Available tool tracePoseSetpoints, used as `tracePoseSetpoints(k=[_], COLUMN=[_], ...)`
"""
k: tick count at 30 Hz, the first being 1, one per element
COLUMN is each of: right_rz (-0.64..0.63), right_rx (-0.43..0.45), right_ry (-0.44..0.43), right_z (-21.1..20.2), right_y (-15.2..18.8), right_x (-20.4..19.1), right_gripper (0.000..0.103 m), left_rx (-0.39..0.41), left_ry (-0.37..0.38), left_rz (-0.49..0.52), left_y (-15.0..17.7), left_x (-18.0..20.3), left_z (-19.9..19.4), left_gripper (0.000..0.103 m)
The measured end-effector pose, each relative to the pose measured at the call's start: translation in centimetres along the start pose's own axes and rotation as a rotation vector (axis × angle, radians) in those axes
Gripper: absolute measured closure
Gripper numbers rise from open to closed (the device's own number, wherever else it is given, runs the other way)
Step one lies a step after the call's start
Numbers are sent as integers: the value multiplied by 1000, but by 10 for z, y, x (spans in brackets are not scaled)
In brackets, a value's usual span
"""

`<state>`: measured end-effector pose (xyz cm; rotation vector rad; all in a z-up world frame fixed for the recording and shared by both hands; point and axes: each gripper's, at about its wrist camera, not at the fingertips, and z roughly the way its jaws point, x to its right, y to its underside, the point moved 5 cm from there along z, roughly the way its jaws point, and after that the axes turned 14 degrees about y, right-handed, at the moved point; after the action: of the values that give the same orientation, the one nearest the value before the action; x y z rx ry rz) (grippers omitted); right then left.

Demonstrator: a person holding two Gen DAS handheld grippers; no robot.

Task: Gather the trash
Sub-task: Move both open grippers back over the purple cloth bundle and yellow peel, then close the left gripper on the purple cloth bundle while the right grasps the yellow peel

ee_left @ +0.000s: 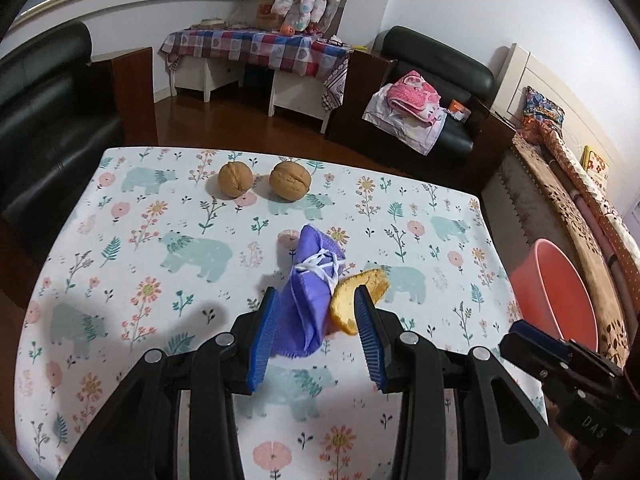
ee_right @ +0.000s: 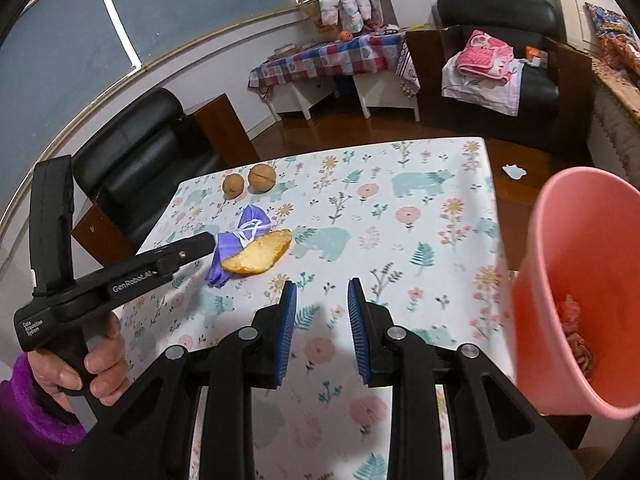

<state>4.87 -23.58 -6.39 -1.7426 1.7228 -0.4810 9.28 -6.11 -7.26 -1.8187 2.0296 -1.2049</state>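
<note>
The left claw [ee_left: 316, 312] is hanging wide open over the bench [ee_left: 120, 280], its blue pads straddling the near end of the crumpled purple face mask [ee_left: 308, 280]; the pads are not pressing on it, so nothing is being held yet. The orange peel [ee_left: 356, 300] is lying just to the right of the mask, touching it and sitting right against that claw's right finger, so a closing pinch may be catching peel as well as mask. Beyond this claw, well apart toward the far edge of the bench, two walnuts [ee_left: 262, 186] are sitting side by side; whether they are counting as trash I cannot tell.

The right claw [ee_right: 322, 308] is hovering over bare cloth with its jaws parted and nothing between them. The mask and peel are lying ahead of it and to its left, where the left tool is reaching in, held by a hand [ee_right: 100, 364] in a purple sleeve. The pink bin [ee_right: 580, 292] is standing just to its right, off the bench edge, and some crumpled pinkish scraps are already lying at its bottom.

Judging from this, part of the collecting is looking done, while the mask and the peel are still waiting on the bench, with the mask's pick-up only beginning.
</note>
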Motion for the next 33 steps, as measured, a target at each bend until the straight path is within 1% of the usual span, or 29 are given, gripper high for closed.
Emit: tracePoseSetpoints(k=[6, 17, 18, 19, 21, 29, 33], right_rz=[-5, -29, -31, -32, -35, -55, -48], right_rx=[-20, -55, -59, -61, -64, -71, -71], right_ry=[-38, -37, -33, -32, -28, -29, -36], right_z=[17, 37, 40, 42, 47, 58, 66], right_y=[-8, -8, -9, -9, -10, -14, -20], right_x=[-13, -28, -29, -30, -32, -43, -50], right_gripper=[76, 76, 76, 76, 76, 74, 71], left_rx=[-24, -37, -39, -43, -43, -33, -24], left_ry=[2, 7, 5, 0, -9, 1, 2], left_rz=[-8, -16, -16, -16, -22, -35, -49], left_y=[-2, -5, -5, -5, -6, -8, -9], left_x=[-5, -12, -12, -13, -15, -22, -25], left_z=[17, 30, 31, 33, 35, 31, 25], left_gripper=[68, 69, 71, 76, 82, 87, 88])
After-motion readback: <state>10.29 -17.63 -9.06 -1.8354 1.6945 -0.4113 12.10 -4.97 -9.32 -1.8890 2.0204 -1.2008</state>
